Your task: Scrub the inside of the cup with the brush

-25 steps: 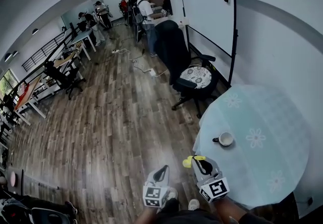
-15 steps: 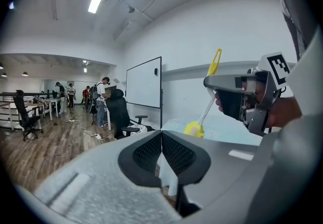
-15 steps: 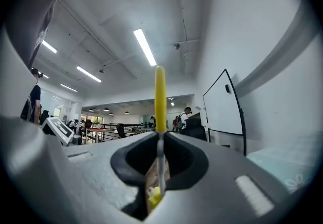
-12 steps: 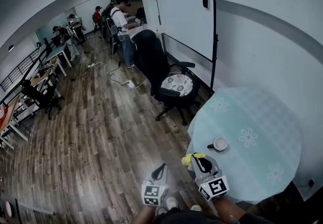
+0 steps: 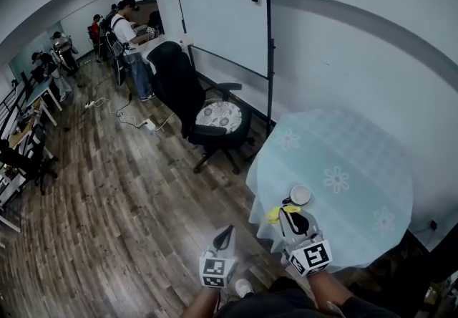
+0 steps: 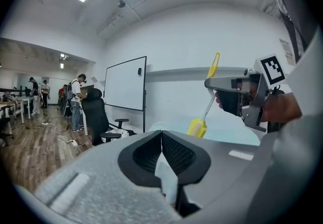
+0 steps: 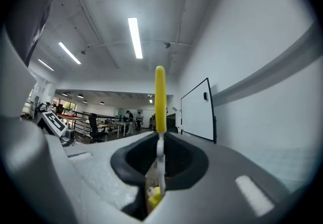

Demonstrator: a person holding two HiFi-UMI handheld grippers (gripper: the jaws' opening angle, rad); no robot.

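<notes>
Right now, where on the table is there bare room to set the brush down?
Bare: the table from the cup across to the wall side, and its far half. Crowded: only the near-left edge, where the cup sits near the right gripper and its brush.

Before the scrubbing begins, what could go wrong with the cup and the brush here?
1. The cup stands free near the edge of the table, and the left gripper is shut and off the table; a push might shift or tip it.
2. The right gripper pinches the brush by its thin shaft only, so it may twist while scrubbing.
</notes>
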